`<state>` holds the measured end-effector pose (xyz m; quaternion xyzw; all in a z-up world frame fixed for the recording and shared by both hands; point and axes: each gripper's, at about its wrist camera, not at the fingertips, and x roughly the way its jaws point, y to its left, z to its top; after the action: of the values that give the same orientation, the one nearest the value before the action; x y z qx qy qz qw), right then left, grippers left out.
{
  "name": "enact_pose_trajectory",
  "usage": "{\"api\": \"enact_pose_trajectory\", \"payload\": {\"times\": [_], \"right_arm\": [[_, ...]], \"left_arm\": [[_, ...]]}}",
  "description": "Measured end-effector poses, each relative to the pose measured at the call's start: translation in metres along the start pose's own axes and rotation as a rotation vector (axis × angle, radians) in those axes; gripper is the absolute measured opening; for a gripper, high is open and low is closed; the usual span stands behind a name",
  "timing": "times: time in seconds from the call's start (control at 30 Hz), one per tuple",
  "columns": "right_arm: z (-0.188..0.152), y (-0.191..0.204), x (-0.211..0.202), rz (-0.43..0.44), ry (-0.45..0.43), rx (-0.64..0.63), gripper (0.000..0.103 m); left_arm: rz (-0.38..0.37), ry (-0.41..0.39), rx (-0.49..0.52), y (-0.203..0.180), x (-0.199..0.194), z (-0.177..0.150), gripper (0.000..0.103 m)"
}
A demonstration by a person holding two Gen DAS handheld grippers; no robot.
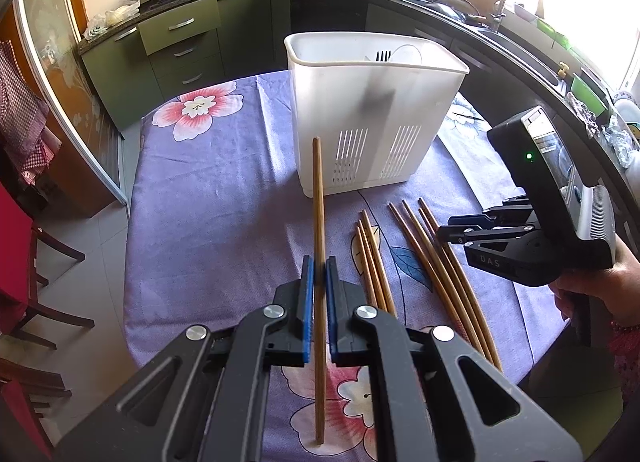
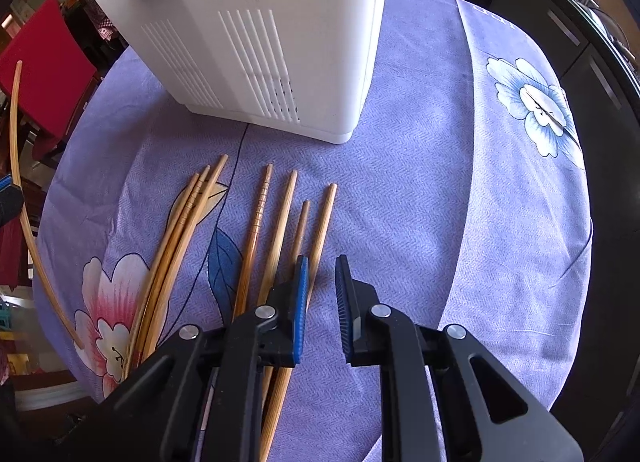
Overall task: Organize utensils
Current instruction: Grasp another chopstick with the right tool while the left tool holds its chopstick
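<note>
My left gripper [image 1: 319,268] is shut on a single wooden chopstick [image 1: 318,198], held above the table and pointing towards the white utensil holder [image 1: 372,118]. A dark fork stands in the holder. Several chopsticks [image 1: 424,258] lie loose on the purple cloth to the right. My right gripper [image 2: 322,266] is open and empty, low over those chopsticks [image 2: 276,230], with the holder [image 2: 260,34] just beyond. The right gripper also shows in the left wrist view [image 1: 444,232]. The held chopstick shows at the left edge of the right wrist view [image 2: 20,166].
The table has a purple floral cloth [image 1: 208,198]. Red chairs [image 1: 16,254] stand to the left. Dark kitchen counters [image 1: 520,42] with a sink and appliances run behind and to the right of the table.
</note>
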<state>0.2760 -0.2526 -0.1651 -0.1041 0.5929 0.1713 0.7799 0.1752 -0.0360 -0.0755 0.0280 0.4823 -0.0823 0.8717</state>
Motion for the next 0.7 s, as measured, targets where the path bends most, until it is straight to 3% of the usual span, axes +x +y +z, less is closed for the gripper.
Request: {"api": "enact_pose_trajectory", "payload": {"times": [0.2,0.4,0.7], "right_arm": [[0.010,0.025,0.013,-0.015,0.015,-0.020,0.015],[0.010,0.029,0.015,0.008,-0.005,0.005,0.006],[-0.012,0.018,-0.072,0.160,-0.260,0.050,0.006]], "left_arm": [[-0.004,-0.003,0.004,-0.001,-0.001,0.000,0.006],[-0.004,-0.010,0.010,-0.003,-0.004,0.000,0.006],[-0.007,-0.053,0.017,-0.003,-0.028,0.004,0.006]]}}
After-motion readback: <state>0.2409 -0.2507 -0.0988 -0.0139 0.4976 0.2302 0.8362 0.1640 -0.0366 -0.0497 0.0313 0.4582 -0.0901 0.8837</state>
